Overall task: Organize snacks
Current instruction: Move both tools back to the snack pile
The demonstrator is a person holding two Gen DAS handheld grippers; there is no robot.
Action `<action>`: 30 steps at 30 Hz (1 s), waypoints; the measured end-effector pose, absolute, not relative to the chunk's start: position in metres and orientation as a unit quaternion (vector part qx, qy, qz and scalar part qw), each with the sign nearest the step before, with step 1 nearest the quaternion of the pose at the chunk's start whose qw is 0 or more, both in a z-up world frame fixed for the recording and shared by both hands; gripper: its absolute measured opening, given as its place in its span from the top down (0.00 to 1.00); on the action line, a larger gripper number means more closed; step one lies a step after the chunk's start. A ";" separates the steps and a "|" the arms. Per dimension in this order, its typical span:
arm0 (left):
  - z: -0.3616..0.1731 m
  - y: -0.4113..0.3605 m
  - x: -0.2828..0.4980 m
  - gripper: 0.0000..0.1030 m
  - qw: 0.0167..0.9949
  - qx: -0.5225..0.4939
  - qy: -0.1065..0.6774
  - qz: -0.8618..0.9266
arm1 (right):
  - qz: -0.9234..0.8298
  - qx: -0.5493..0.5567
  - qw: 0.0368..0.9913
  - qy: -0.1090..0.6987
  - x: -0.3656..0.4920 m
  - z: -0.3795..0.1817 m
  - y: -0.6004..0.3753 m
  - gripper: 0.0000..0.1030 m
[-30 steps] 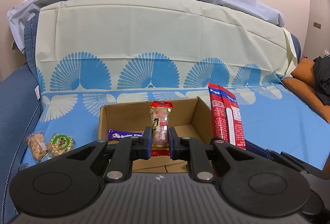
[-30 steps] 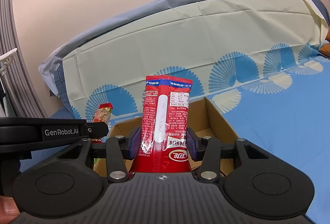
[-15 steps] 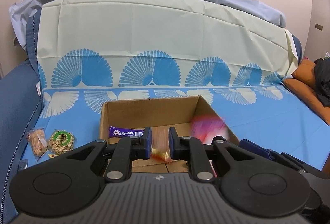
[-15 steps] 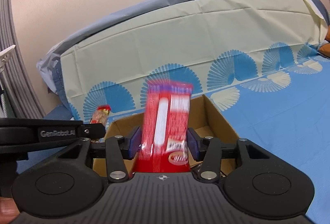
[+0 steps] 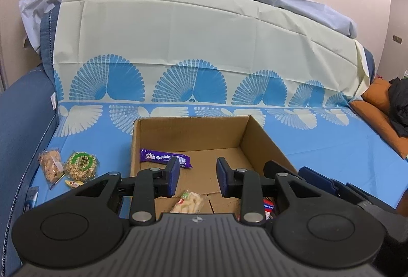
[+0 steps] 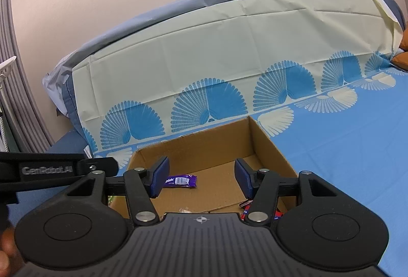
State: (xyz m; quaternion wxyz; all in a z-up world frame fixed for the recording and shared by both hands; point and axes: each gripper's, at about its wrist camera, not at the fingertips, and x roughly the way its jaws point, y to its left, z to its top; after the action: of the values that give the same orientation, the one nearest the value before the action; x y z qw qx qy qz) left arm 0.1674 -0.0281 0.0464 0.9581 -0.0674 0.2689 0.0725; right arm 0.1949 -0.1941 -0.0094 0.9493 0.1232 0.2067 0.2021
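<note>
An open cardboard box (image 5: 193, 127) (image 6: 265, 141) sits on the blue patterned cover. Inside it lie a purple candy bar (image 5: 165, 157) (image 6: 180, 181), a small clear snack packet (image 5: 187, 202) (image 6: 185, 210) and the red bag (image 5: 268, 206) (image 6: 246, 208), mostly hidden behind the fingers. My left gripper (image 5: 196, 177) hangs over the box's near side, its jaws opening with nothing between them. My right gripper (image 6: 201, 178) is beside it over the same box, jaws opening and likewise empty. Its dark blue pads (image 5: 316, 181) show at the right of the left wrist view.
Left of the box lie a round green-labelled rice cracker (image 5: 81, 166) and a clear bag of brown snacks (image 5: 51, 167), beside the blue sofa arm (image 5: 17, 118). An orange cushion (image 5: 377, 108) with dark clothing lies at the far right. A person's hand (image 6: 5, 251) shows at the lower left edge.
Both grippers have let go: the small packet dropped from the left one and the red bag from the right, both now lying in the box. Both pairs of jaws stand wider.
</note>
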 end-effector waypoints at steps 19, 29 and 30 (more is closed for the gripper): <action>0.021 0.004 0.087 0.66 0.955 -0.037 0.263 0.131 | 0.216 0.056 0.959 0.177 0.166 -0.005 -0.169 0.43; -0.043 0.056 0.056 0.85 0.938 -0.085 0.283 0.180 | 0.241 0.000 0.955 0.175 0.153 -0.008 -0.140 0.44; -0.048 0.063 0.055 0.85 0.936 -0.090 0.282 0.190 | 0.242 0.000 0.954 0.177 0.152 -0.009 -0.138 0.45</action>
State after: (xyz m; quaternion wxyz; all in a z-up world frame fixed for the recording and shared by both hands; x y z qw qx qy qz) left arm 0.0547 0.0630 -0.0481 0.9361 -0.0898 0.2820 0.1898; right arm 0.1517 -0.1377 -0.0088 0.9539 0.0001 0.1768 0.2423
